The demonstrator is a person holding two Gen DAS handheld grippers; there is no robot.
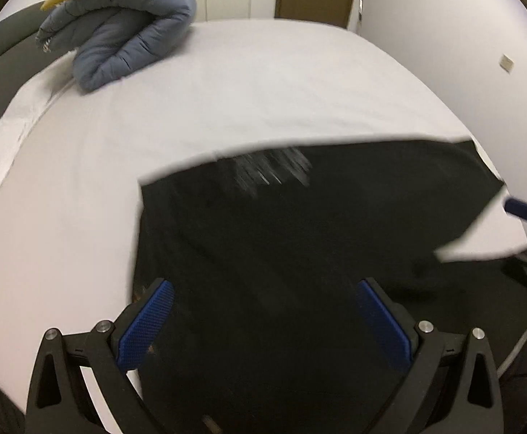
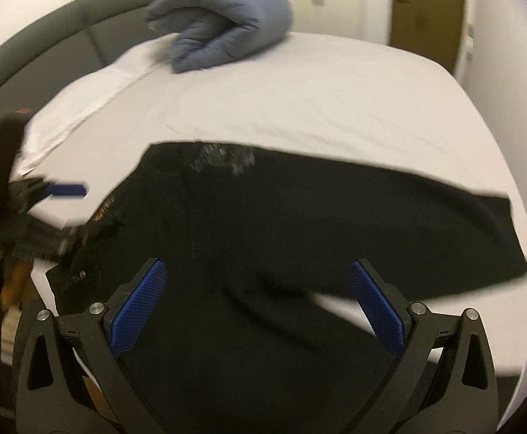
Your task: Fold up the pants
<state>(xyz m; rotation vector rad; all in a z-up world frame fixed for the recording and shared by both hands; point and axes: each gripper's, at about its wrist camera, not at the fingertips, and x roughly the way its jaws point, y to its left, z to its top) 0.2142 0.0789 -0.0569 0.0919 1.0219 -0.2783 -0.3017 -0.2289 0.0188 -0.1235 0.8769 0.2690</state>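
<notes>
Blue ribbed pads on black fingers frame the left wrist view: the left gripper (image 1: 265, 294) stands with its fingers wide apart and nothing clamped between them, over the black fabric pants (image 1: 299, 235). The pants lie spread on the white sheet of the bed (image 1: 227, 83), a pale scuffed patch near their far edge. At the right border a blue tip of the right gripper (image 1: 522, 209) shows. A rolled grey-blue quilted duvet (image 1: 119, 32) sits at the far left of the bed.

From the right wrist view, the right gripper (image 2: 256, 278) also has its fingers spread wide, holding nothing, above the pants. The left gripper (image 2: 68, 190) appears blurred at the left edge, by the waist end of the pants.
</notes>
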